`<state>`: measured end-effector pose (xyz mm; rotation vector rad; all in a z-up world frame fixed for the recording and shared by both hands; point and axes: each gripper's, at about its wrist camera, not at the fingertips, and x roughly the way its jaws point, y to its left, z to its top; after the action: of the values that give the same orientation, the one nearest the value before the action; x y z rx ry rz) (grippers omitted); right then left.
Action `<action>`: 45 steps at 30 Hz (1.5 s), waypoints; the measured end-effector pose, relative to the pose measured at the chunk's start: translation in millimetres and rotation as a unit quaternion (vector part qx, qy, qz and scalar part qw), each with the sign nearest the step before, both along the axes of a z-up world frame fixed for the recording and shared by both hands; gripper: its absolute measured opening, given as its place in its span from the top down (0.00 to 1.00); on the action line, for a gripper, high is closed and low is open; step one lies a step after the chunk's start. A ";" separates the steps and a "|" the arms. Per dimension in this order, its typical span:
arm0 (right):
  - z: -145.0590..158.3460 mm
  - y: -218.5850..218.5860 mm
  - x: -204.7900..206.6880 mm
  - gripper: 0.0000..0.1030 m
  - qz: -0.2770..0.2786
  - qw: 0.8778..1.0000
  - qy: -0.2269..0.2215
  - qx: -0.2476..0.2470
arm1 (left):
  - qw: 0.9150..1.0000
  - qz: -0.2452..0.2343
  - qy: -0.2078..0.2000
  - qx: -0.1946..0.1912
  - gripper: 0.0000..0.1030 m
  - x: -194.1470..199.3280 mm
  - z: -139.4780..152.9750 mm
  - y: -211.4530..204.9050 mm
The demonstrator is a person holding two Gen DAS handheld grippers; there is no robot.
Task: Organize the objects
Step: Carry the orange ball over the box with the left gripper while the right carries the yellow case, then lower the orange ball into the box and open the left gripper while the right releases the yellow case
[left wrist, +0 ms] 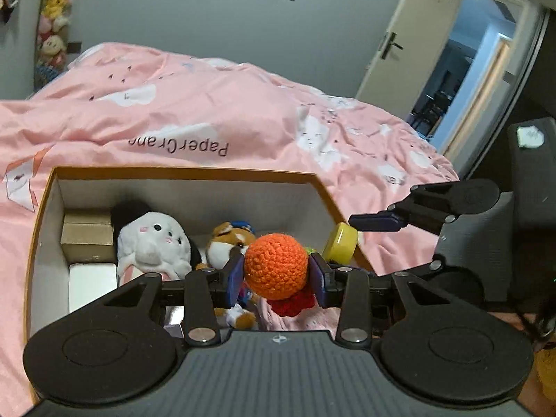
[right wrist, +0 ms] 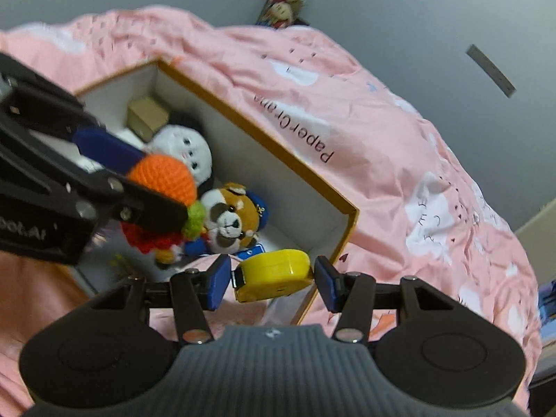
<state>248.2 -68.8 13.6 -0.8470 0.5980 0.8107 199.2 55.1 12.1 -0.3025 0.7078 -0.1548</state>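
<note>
Between the blue pads of my left gripper (left wrist: pixel 276 274) sits a crocheted orange ball (left wrist: pixel 276 266), the head of a knitted doll with a red body and a green tuft; both pads press its sides, so I hold it pinched above the box. My right gripper (right wrist: pixel 272 279) carries a yellow tape measure (right wrist: pixel 274 274), a flat rounded plastic case: the left pad touches it, while a narrow gap shows at the right pad, so I cannot tell whether the grip is firm. It hangs just over the box's near corner.

Below both tools lies an open cardboard box (left wrist: pixel 184 173), white inside with an orange-brown rim. Within it, from the far end: a small brown carton (left wrist: pixel 88 232), a white block (left wrist: pixel 92 285), a white plush animal (left wrist: pixel 153 243) with pink cheeks, and a brown-and-white plush dog (right wrist: pixel 229 219) in a blue cap.

The box rests on a rumpled pink duvet (left wrist: pixel 226 111) printed with white clouds and the words "PaperCrane". Beyond it stand a grey wall, a hanging column of plush toys (left wrist: pixel 55 17) and an open white door (left wrist: pixel 410 45).
</note>
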 end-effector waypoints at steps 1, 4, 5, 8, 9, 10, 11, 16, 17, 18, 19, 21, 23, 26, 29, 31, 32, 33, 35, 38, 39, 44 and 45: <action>-3.7 3.0 3.9 0.47 0.002 1.000 0.001 -0.008 | 1.000 0.004 0.001 0.000 0.56 3.4 -1.7 1.9; -16.0 12.2 14.2 0.47 0.015 0.999 -0.003 -0.036 | 1.000 0.006 0.004 -0.004 0.56 13.7 -6.5 8.2; -19.8 14.9 16.2 0.47 0.019 0.999 -0.007 -0.045 | 1.000 0.006 0.006 -0.006 0.56 15.4 -7.5 9.4; -30.0 23.3 23.7 0.47 0.028 0.997 -0.014 -0.068 | 1.000 0.007 0.012 -0.009 0.56 22.2 -11.2 11.6; -32.6 26.5 26.5 0.47 0.029 0.997 -0.013 -0.073 | 1.000 0.007 0.014 -0.010 0.56 23.8 -12.3 12.3; -34.5 29.1 28.2 0.47 0.030 0.997 -0.014 -0.077 | 1.000 0.006 0.015 -0.011 0.56 25.2 -13.3 13.0; -36.0 31.9 29.7 0.47 0.030 0.996 -0.013 -0.080 | 1.000 0.006 0.016 -0.012 0.56 26.7 -14.3 14.1; -41.7 42.0 38.9 0.47 0.028 0.996 -0.004 -0.081 | 1.000 0.011 0.024 -0.014 0.56 33.3 -19.1 18.6; -42.9 43.4 40.1 0.47 0.028 0.996 -0.004 -0.080 | 0.999 0.014 0.025 -0.014 0.56 34.1 -20.1 19.5; -44.1 44.6 41.1 0.47 0.028 0.996 -0.005 -0.079 | 0.999 0.015 0.026 -0.013 0.56 34.5 -20.8 20.0; -45.3 45.3 42.0 0.48 0.028 0.997 -0.006 -0.077 | 0.999 0.016 0.027 -0.013 0.56 34.7 -21.3 20.4; -46.8 45.1 43.0 0.48 0.022 0.997 -0.018 -0.075 | 0.999 0.017 0.029 -0.012 0.56 35.4 -21.9 21.2; -47.0 43.0 43.4 0.48 0.016 0.996 -0.033 -0.076 | 0.999 0.017 0.031 -0.011 0.56 36.0 -22.5 21.0; -39.5 34.4 44.0 0.48 0.008 0.998 -0.027 -0.056 | 0.999 0.017 0.033 -0.011 0.56 38.3 -23.5 20.0; -25.9 21.2 40.1 0.47 -0.006 0.999 -0.029 -0.020 | 0.999 0.012 0.030 -0.010 0.56 40.9 -22.0 16.4; -15.4 10.0 34.1 0.47 -0.022 0.999 -0.034 0.008 | 1.000 0.007 0.025 -0.009 0.56 42.4 -19.5 12.7; -10.6 4.1 30.5 0.46 -0.033 0.998 -0.039 0.022 | 1.000 0.005 0.022 -0.008 0.56 43.9 -17.7 10.2; -5.9 -1.9 26.6 0.46 -0.045 0.997 -0.046 0.036 | 1.000 0.005 0.020 -0.005 0.56 45.4 -16.4 8.3; 1.1 -10.9 22.7 0.45 -0.069 0.994 -0.060 0.061 | 1.000 0.003 0.017 -0.003 0.56 49.7 -14.4 4.1; 7.6 -26.4 21.2 0.39 -0.116 0.985 -0.081 0.100 | 1.000 0.000 0.016 -0.002 0.56 56.3 -14.0 -2.6; 6.8 -27.9 23.3 0.39 -0.134 0.981 -0.076 0.114 | 1.000 -0.002 0.016 0.001 0.56 58.4 -14.0 -5.3; 1.6 -42.5 28.8 0.37 -0.166 0.973 -0.013 0.163 | 1.000 -0.010 0.020 0.018 0.56 70.2 -16.9 -19.4; -1.8 -43.2 26.5 0.37 -0.168 0.973 -0.011 0.160 | 1.000 -0.010 0.020 0.021 0.56 72.6 -17.9 -20.9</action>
<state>274.6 -112.0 11.8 -0.4417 0.5537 0.5667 271.9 34.2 -5.8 -0.2593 0.7538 -0.1533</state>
